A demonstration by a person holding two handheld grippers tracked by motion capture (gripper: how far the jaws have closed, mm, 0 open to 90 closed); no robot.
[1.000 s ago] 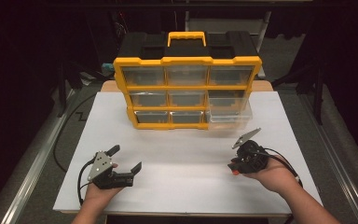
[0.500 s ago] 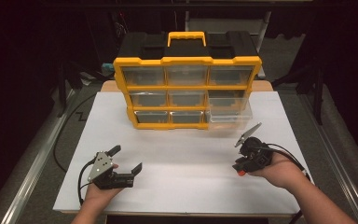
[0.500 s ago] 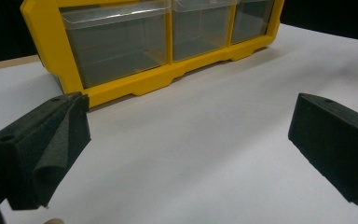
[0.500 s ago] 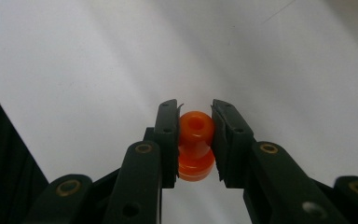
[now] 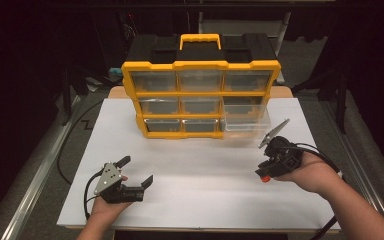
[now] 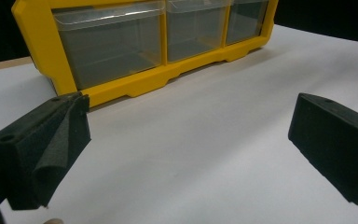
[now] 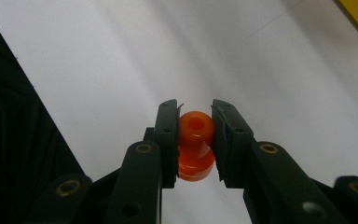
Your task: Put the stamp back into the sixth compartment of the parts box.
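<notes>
A yellow organiser [image 5: 200, 97] with clear drawers stands at the back of the white table top [image 5: 200, 170]; its bottom right drawer [image 5: 247, 122] is pulled out. My right gripper [image 7: 195, 140] is shut on a small orange plastic piece [image 7: 195, 144], held just above the white surface. In the high view that orange piece [image 5: 264, 177] peeks out below the right gripper [image 5: 267, 172] at the table's right side. My left gripper [image 5: 136, 172] rests at the front left, jaws wide apart with nothing between them. The left gripper view faces the organiser's lower drawers [image 6: 112, 46].
A black cable [image 5: 67, 150] runs along the table's left side. Metal rails [image 5: 35, 170] flank the table. The table's right edge lies close to my right hand [image 5: 320, 175]. Open white surface spreads between the two grippers.
My right hand has shifted slightly right and turned, so the orange piece now points down toward the table. The left gripper has stayed where it was.
</notes>
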